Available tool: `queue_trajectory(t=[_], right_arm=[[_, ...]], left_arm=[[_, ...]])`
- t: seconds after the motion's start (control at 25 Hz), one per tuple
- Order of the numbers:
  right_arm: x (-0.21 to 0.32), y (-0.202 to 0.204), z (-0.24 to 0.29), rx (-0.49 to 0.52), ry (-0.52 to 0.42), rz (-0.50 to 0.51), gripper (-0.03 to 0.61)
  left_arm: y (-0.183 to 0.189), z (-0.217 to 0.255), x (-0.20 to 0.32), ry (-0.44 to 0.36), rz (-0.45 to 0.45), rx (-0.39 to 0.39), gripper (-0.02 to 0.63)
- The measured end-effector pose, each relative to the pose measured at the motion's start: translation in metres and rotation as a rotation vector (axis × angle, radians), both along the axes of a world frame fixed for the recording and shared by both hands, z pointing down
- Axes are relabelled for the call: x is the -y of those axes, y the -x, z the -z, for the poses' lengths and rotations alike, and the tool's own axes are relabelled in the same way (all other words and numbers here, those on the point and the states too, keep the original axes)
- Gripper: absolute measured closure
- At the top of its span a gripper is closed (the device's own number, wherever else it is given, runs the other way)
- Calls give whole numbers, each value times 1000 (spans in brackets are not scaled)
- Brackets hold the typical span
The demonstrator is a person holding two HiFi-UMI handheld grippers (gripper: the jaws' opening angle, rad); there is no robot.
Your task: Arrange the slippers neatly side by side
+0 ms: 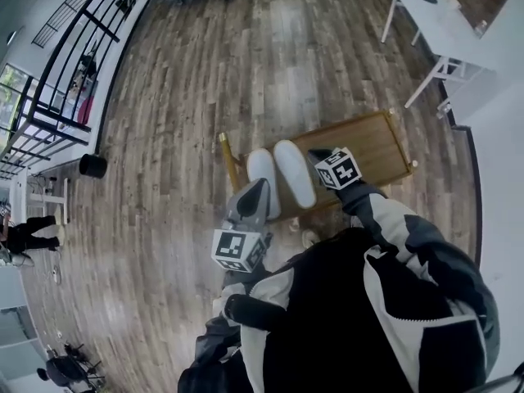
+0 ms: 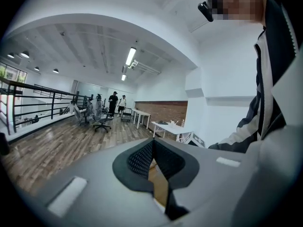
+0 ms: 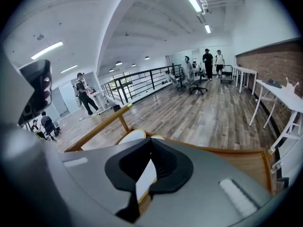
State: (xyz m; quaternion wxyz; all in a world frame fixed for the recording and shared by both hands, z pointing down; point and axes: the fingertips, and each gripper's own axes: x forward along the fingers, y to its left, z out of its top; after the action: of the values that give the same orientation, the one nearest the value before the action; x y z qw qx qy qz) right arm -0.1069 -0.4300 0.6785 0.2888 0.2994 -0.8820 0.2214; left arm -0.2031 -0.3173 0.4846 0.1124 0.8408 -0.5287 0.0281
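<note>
Slippers [image 1: 293,173] lie side by side on the wooden rack [image 1: 372,142], long axes running away from the person, flanked by left gripper [image 1: 260,188] and right gripper [image 1: 318,154], both with jaws together, holding nothing.

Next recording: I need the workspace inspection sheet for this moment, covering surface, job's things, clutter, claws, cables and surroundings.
Surface: low wooden rack on a plank floor.
Job's things: first slipper and second slipper, both white, lie side by side on the rack.
Clutter: nothing seen.
Grippers: left claw shut, empty; right claw shut, empty; both near the slippers.
Cables: nothing seen.
Surroundings: white table, black railing, black bin, people standing far off.
</note>
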Motion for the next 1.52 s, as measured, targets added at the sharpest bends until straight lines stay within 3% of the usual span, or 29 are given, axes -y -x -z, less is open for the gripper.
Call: queue_trajectory(t=[0.32, 0.6, 1.0, 1.52], right_arm=[[3, -44, 140, 146, -314, 17, 577], [-5, -99, 226, 238, -465, 27, 577], [1, -176, 239, 246, -505, -27, 578], [-6, -217, 240, 240, -495, -35, 578]], left_arm=[[-60, 15, 45, -32, -55, -35, 595], [-124, 42, 74, -83, -76, -19, 595], [-204, 54, 90, -113, -109, -11, 595], [-246, 54, 93, -108, -118, -6, 595]])
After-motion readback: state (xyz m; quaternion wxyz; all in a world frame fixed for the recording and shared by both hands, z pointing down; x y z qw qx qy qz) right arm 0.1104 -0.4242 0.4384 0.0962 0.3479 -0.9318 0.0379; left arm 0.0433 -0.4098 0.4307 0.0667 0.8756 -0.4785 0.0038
